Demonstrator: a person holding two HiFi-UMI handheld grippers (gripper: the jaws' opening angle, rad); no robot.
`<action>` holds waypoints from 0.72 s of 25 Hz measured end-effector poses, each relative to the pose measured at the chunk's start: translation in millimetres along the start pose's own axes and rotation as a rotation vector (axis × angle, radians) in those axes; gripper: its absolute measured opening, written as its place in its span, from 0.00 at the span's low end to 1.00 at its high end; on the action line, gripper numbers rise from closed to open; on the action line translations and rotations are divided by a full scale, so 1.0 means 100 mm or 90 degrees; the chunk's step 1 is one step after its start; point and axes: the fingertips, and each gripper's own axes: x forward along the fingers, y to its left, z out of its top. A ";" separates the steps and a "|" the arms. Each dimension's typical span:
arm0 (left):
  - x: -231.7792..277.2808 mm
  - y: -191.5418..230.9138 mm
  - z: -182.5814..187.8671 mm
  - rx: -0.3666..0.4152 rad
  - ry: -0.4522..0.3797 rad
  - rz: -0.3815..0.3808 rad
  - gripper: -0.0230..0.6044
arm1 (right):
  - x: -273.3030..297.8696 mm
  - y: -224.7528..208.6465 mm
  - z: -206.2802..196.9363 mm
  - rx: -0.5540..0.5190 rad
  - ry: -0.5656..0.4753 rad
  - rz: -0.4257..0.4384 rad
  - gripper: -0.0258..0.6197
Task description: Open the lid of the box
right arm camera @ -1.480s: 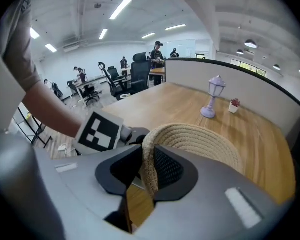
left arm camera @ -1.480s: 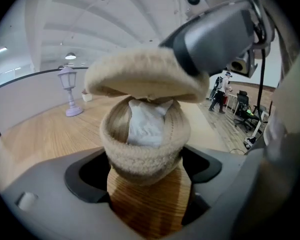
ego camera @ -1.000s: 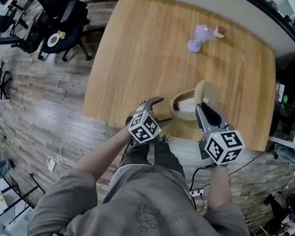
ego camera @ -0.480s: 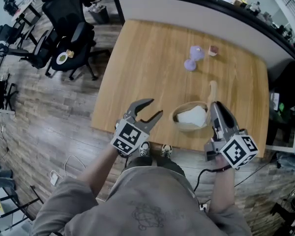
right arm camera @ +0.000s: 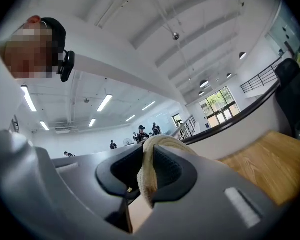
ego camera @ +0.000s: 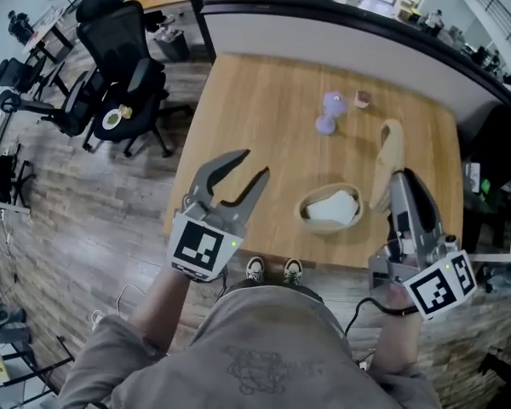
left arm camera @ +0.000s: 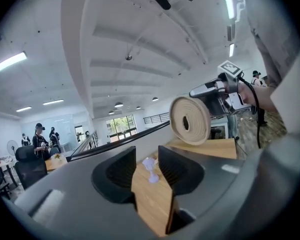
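- While the person stands at the near edge of a wooden surface [ego camera: 264, 100], the head view looks steeply down on a round woven box [ego camera: 307, 217]. It sits close to that edge with its mouth facing straight up, and something white [ego camera: 332, 204] lies inside.
- The lid [ego camera: 386, 160], a flat woven disc, is off the box and held in the air just to the box's right. It is seen edge-on here, so it reads as a narrow strip whose long line runs away from the person.
- The right claw [ego camera: 398, 186] is clamped on the lid's near rim. In the right gripper view, the pale woven edge of the lid [right arm camera: 165, 141] is pinched tight between the two dark pads of that claw [right arm camera: 146, 171].
- From the left gripper view, the lid [left arm camera: 190, 120] stands on edge and turns its round face toward the camera, with a dark oval at its middle.
- The left claw [ego camera: 254, 164] hangs over the surface's near left corner, well apart from the box. Its jaws are apart and closing, with nothing between them.
- In the left gripper view, the gap of that claw [left arm camera: 147, 166] frames only bare wood and a distant small purple object.
- Each gripper carries a cube of black-and-white square markers, on the left [ego camera: 198, 250] and on the right [ego camera: 439, 288].
- The purple object [ego camera: 330, 113] and a small cup [ego camera: 363, 99] stand together on the far part of the surface.
- Black office chairs [ego camera: 119, 83] stand on the wood floor to the left.
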 end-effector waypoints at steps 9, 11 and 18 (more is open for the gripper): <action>-0.35 0.03 0.43 -0.031 -0.027 0.001 0.11 | -0.24 0.25 0.27 -0.027 -0.022 0.017 0.15; -0.41 0.02 0.45 -0.036 -0.039 0.005 0.09 | -0.30 0.28 0.25 -0.027 -0.019 0.016 0.15; -0.48 -0.09 0.40 -0.057 -0.031 -0.003 0.04 | -0.40 0.30 0.05 -0.043 0.024 0.014 0.15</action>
